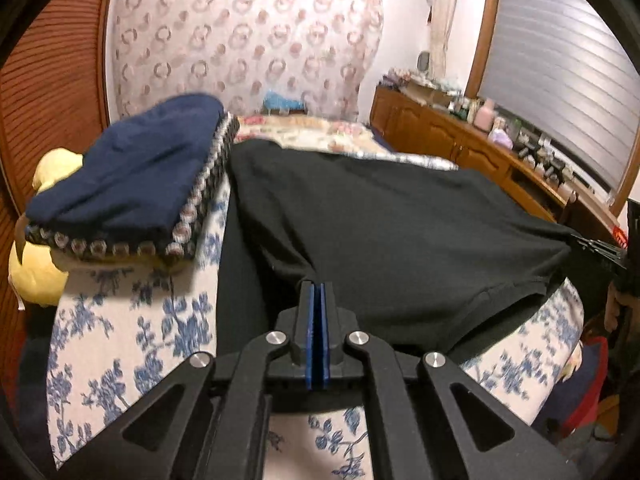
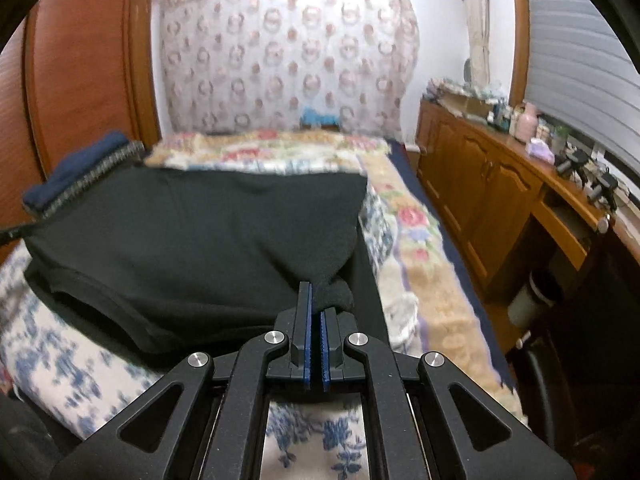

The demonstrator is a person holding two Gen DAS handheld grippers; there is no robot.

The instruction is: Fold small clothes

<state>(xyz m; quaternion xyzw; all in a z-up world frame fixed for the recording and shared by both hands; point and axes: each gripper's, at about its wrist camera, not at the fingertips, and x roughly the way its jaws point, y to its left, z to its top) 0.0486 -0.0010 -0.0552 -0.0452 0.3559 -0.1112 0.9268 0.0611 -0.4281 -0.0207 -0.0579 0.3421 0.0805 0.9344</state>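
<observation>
A black garment [image 1: 400, 224] lies spread on the blue-floral bed cover [image 1: 132, 344], its near edge lifted. My left gripper [image 1: 318, 286] is shut on the garment's near left corner. My right gripper [image 2: 316, 288] is shut on the near right corner of the same black garment [image 2: 192, 232], which bunches at the fingertips. The right gripper's edge shows at the far right of the left wrist view [image 1: 616, 256]. The cloth hangs taut between both grippers, above a lower black layer.
A stack of folded clothes, navy [image 1: 132, 168] on top of a patterned piece, sits at the left beside a yellow pillow [image 1: 36, 276]. A wooden cabinet [image 2: 492, 192] with clutter runs along the right. A floral quilt [image 2: 280, 152] lies beyond.
</observation>
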